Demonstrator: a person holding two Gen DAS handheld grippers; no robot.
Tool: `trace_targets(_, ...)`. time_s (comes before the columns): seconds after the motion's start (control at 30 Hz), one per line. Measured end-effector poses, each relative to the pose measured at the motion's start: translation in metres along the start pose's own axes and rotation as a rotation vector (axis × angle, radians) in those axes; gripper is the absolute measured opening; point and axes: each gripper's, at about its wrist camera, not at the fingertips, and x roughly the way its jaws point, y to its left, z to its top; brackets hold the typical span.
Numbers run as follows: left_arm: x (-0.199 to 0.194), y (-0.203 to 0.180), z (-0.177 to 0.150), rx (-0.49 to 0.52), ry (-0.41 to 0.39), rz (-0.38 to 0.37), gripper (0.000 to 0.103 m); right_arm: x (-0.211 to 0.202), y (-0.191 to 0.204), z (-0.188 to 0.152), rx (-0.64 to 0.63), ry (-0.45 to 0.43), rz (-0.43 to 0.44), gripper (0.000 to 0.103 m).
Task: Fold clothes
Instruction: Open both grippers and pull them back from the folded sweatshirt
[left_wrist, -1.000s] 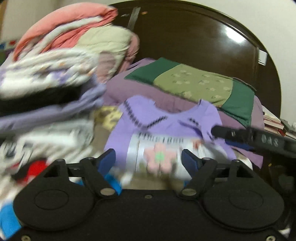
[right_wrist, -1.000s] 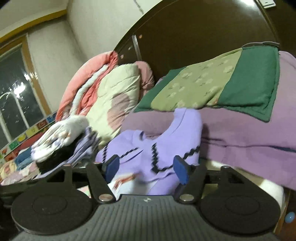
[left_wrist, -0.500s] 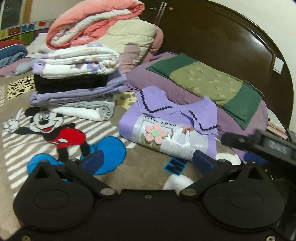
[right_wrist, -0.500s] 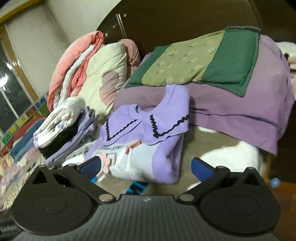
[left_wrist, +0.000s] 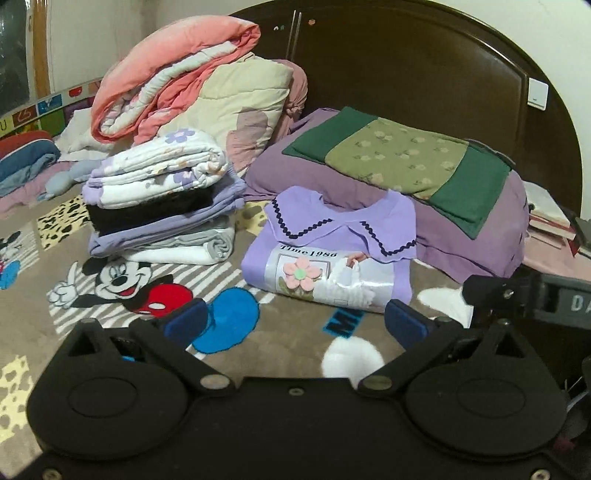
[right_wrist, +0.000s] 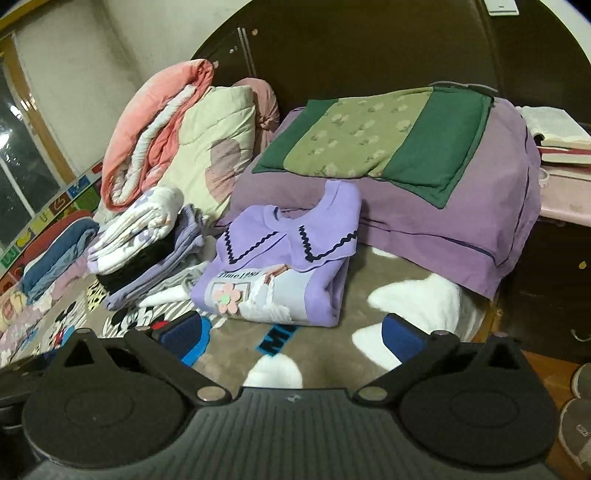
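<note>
Both hand-held grippers, left and right, have backed off spread wide, empty. Folded lilac flower-print sweatshirt now sits on the cartoon-mouse bed blanket, so that 1 looks done.

I read "Time1986" on the folded purple top. The blanket shows a cut-off "M". The right gripper's body reads "DA".

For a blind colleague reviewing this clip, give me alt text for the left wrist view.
A folded lilac sweater with a pink flower patch lies on a Mickey Mouse blanket, beside a stack of folded clothes. The open left gripper hovers in front, holding nothing.
</note>
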Motion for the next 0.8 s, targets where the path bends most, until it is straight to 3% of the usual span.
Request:
trace_targets(0.63, -0.044, -0.01, -0.009, 0.013, -0.015, 0.016, 0.103, -0.054, 0.011, -0.004, -0.064, 0.025, -0.015, 0.103)
trace_targets(0.8, -0.057, -0.009, -0.013, 0.018, -0.05, 0.009, 0.103, -0.062, 0.016, -0.007, -0.079, 0.029, -0.003, 0.103)
